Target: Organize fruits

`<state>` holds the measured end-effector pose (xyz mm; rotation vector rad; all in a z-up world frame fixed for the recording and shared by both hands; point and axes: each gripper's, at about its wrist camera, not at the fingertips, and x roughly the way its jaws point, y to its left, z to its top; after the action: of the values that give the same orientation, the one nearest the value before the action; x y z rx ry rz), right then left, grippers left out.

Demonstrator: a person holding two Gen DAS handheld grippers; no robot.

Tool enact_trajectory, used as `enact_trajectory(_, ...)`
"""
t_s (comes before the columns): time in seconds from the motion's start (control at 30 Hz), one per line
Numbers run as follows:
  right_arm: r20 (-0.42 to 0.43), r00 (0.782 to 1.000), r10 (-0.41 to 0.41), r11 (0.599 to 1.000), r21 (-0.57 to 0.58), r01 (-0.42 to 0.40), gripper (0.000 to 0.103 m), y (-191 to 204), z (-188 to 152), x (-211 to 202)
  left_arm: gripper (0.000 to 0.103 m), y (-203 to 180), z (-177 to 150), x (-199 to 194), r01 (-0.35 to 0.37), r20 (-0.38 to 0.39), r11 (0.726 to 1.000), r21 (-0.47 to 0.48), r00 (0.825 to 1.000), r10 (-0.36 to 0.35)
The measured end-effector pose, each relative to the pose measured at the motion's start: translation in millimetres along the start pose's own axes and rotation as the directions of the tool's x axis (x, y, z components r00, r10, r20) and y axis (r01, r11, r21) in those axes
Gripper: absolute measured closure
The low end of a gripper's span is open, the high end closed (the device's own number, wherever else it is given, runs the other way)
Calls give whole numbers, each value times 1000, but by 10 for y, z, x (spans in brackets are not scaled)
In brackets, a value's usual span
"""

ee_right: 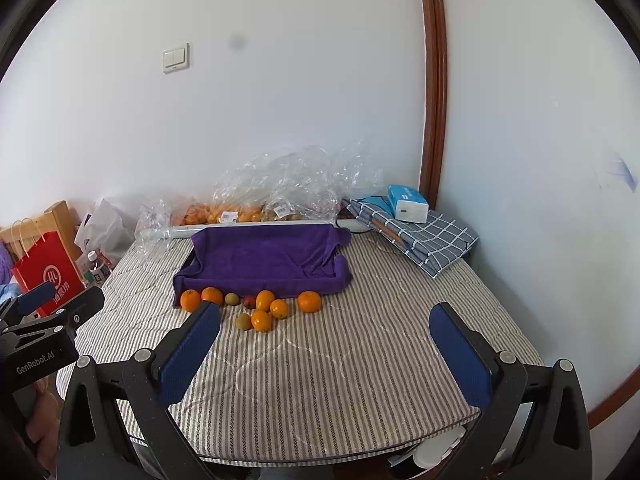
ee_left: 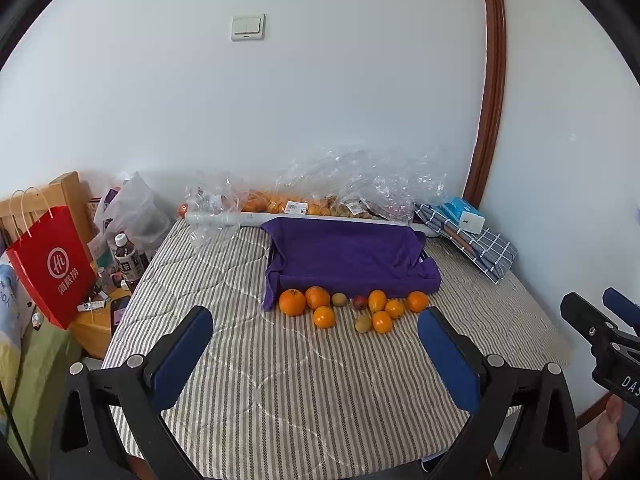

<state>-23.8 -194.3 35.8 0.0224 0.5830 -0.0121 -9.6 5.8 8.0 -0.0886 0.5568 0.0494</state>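
Both grippers, left (ee_left: 315,350) and right (ee_right: 325,346), are held wide open, empty, with the fruits (ee_left: 352,308) well ahead of the jaws, ready for picking.

Soft, even daylight fills the room, bright on the pale wall (ee_left: 320,100) and casting only faint shadows under the fruit (ee_left: 352,308). The crumpled clear plastic bags (ee_left: 360,176) catch small glints of glare. Both views are sharp in the middle, but the fisheye bends the brown door frame (ee_right: 434,80) into a curve and leaves black corners around the round picture. A dim grey smudge (ee_right: 239,42) floats on the wall in the right wrist view.
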Motion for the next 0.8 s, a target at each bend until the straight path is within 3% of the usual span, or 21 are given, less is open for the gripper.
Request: enact_trajectory(0.8,-3,1000,6,1000,-7,-6,0,44,20,39,0,-13,27,61,8,-1,1000,9,1000,-8)
